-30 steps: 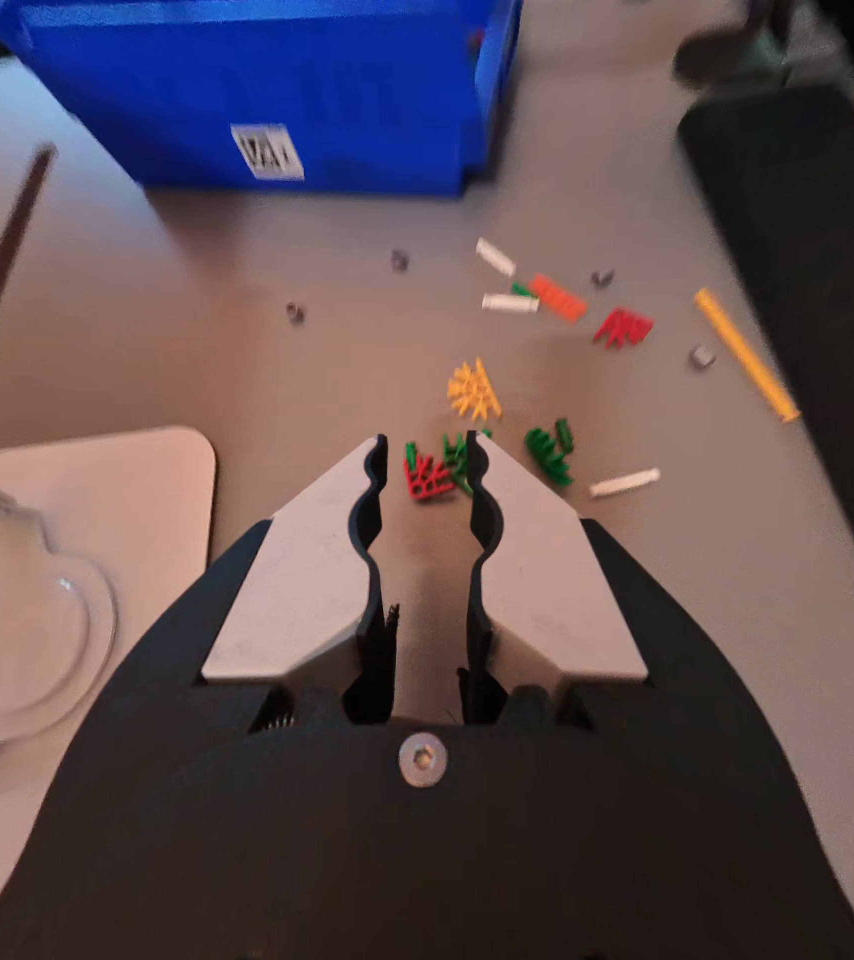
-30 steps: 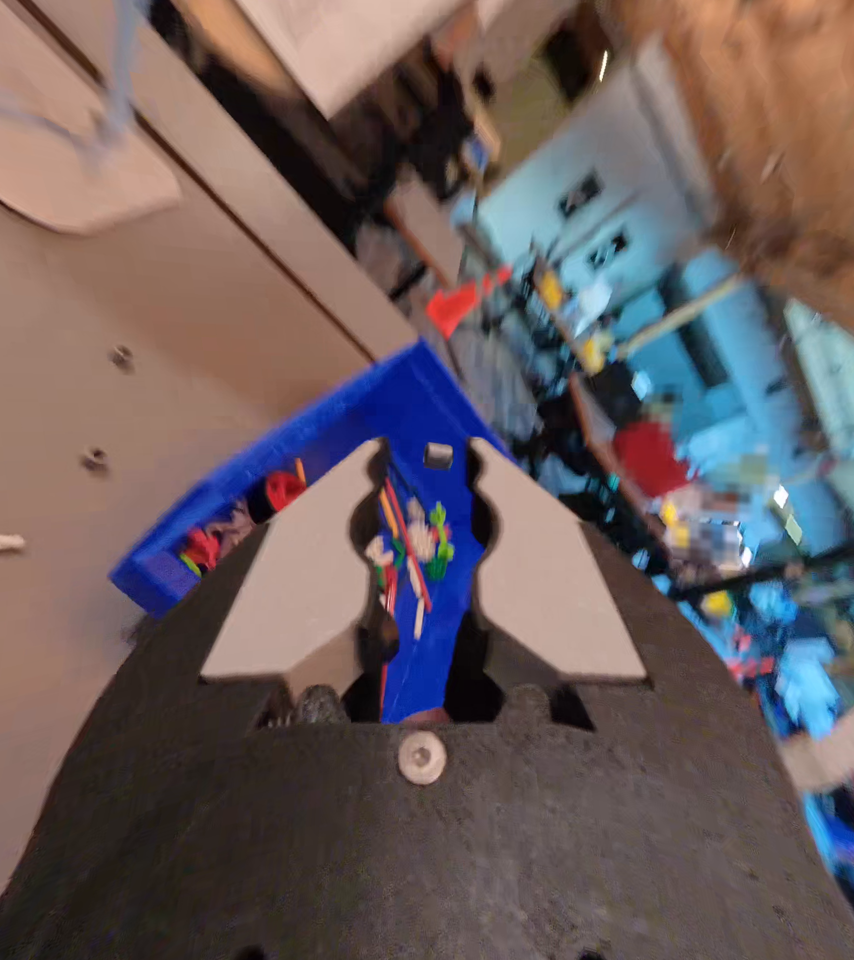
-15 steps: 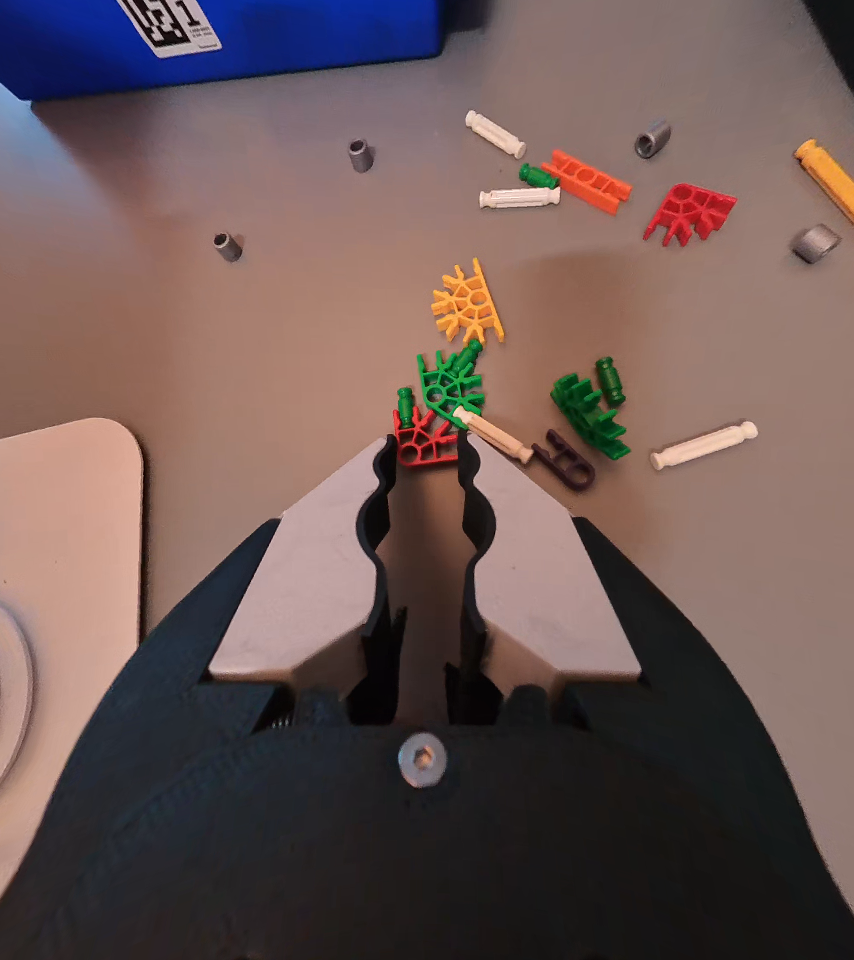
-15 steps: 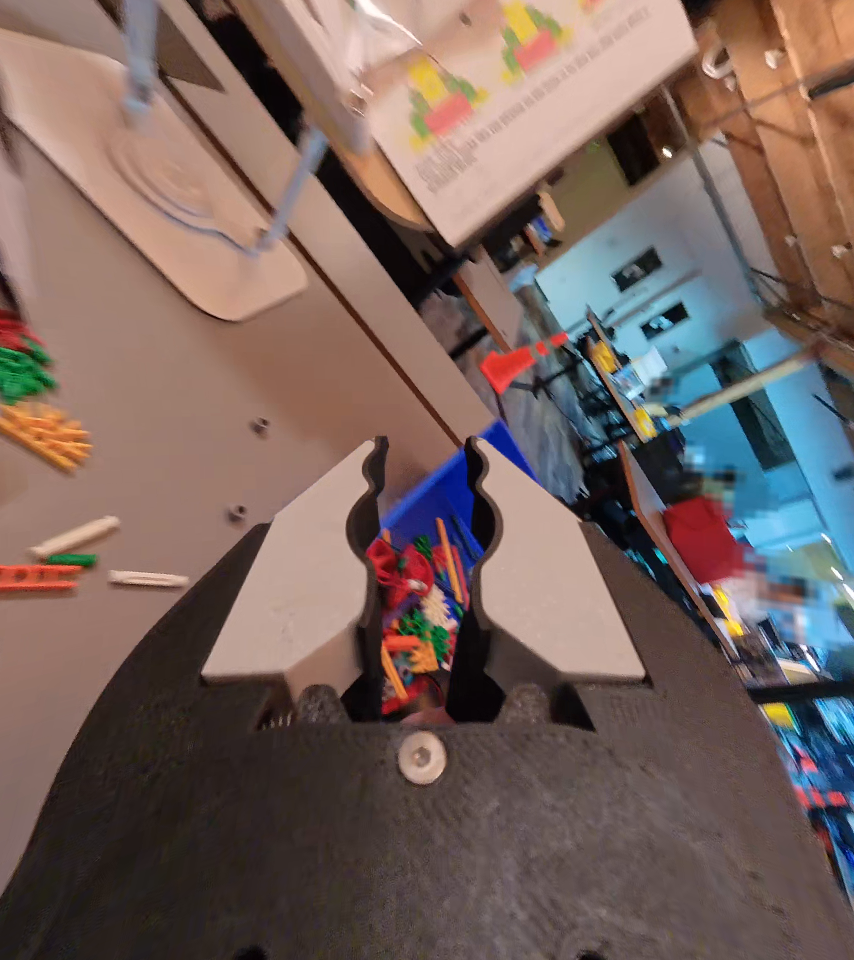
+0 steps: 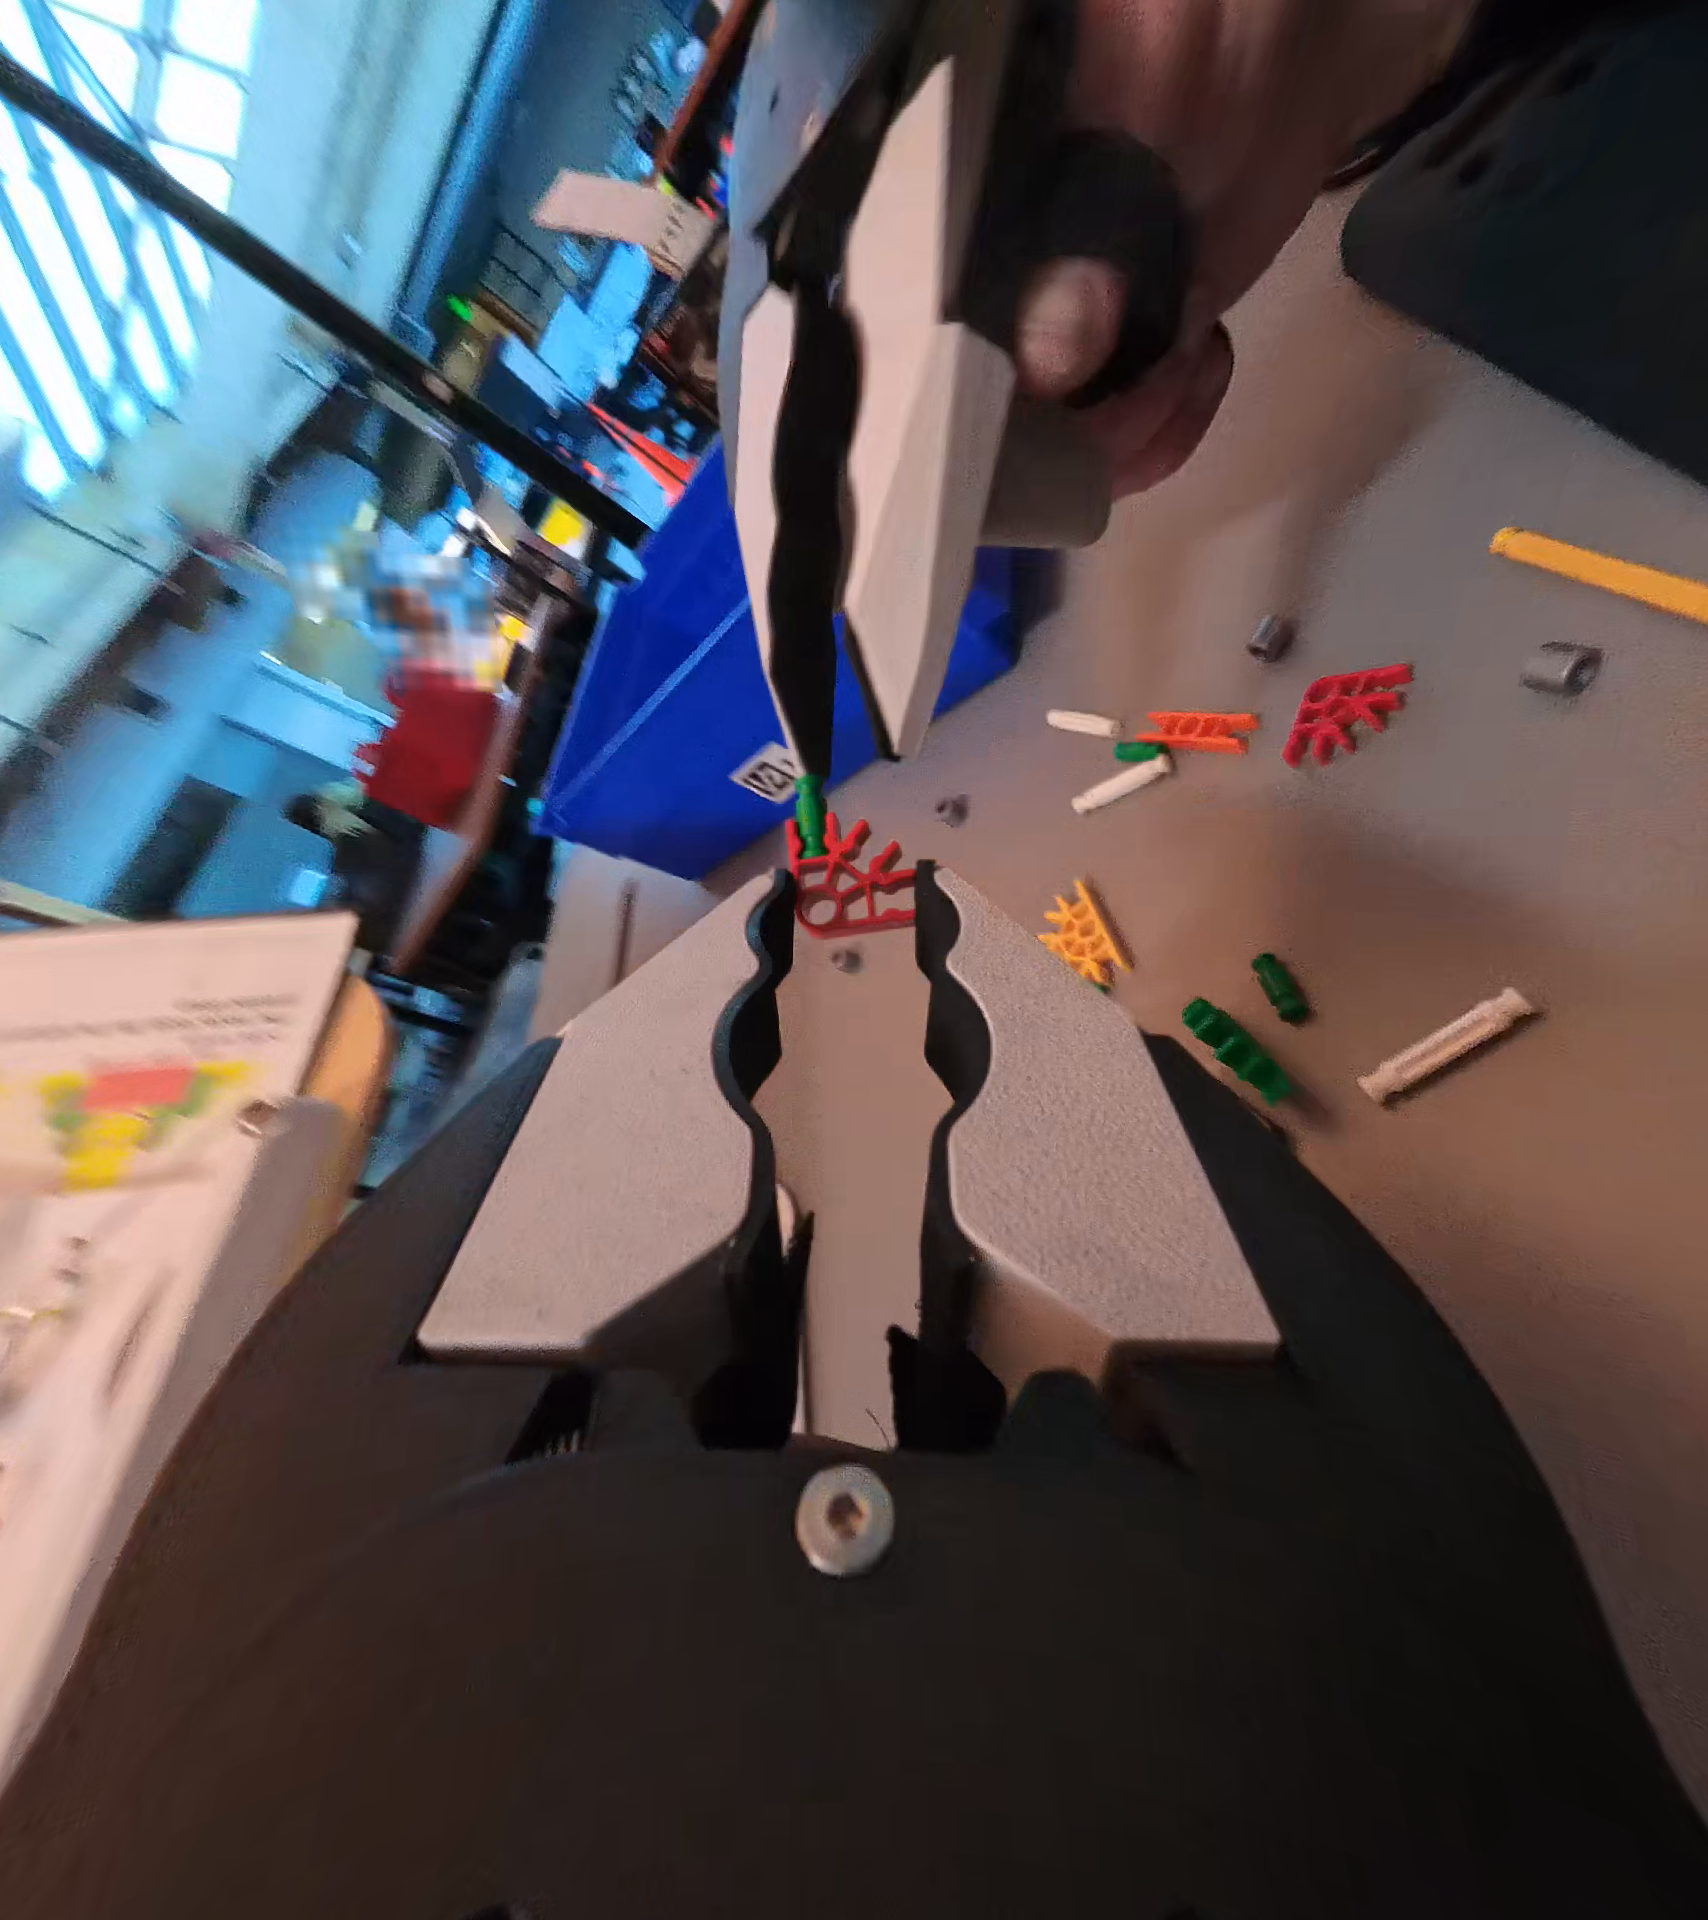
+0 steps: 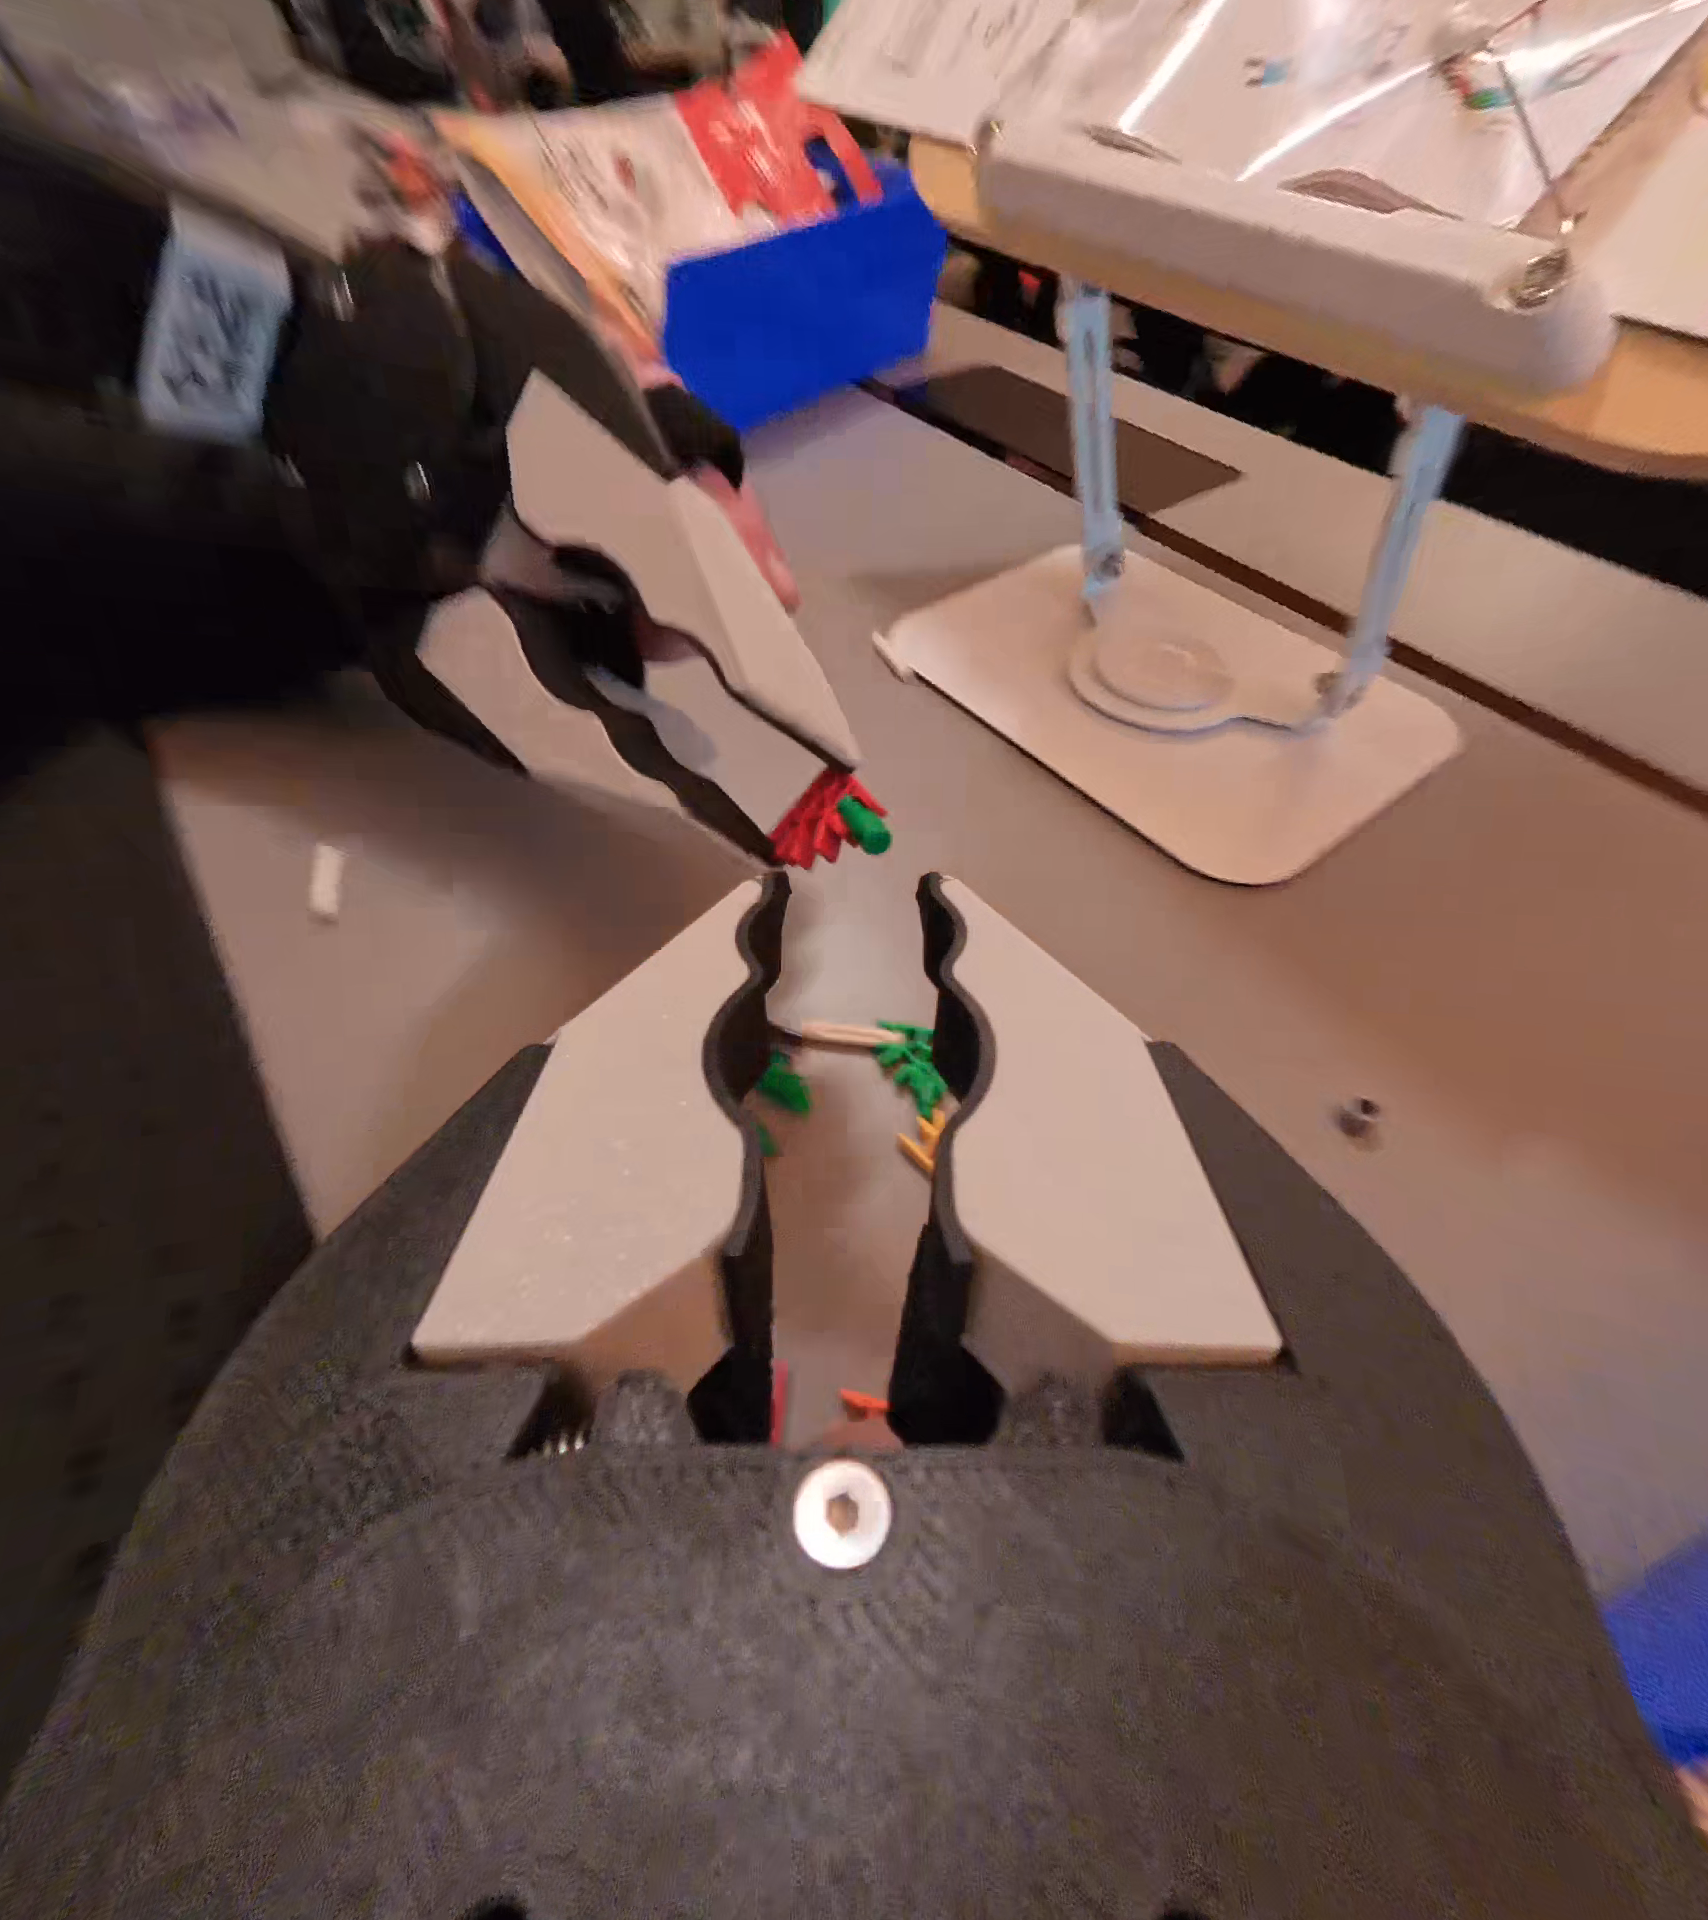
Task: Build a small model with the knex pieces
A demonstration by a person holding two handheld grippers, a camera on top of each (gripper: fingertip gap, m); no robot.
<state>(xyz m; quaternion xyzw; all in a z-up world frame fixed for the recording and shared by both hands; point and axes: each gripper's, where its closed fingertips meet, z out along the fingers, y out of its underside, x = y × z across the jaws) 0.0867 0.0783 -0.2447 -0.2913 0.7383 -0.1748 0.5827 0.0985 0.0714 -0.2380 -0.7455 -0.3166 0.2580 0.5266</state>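
Left wrist view: the left gripper (image 5: 852, 904), on the table (image 5: 1452, 1195) half a second ago, now grasps the red connector (image 5: 845, 891) aloft; beyond, the right gripper (image 5: 834, 758), jaws parted, nears its green rod (image 5: 809, 808).

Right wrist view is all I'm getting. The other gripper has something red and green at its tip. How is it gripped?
Observer: In the left wrist view the left gripper pinches a flat red connector by its two side edges, one fingertip on each.
Operator: And the green bit?
Observer: It's a short green rod plugged into the connector's outer rim. It points away from the left gripper, toward the right gripper, whose jaws stand open and empty.
Operator: Is there a long rod anywhere?
Observer: Yes, a long yellow rod lies on the table at its far right, beyond the scattered small pieces.
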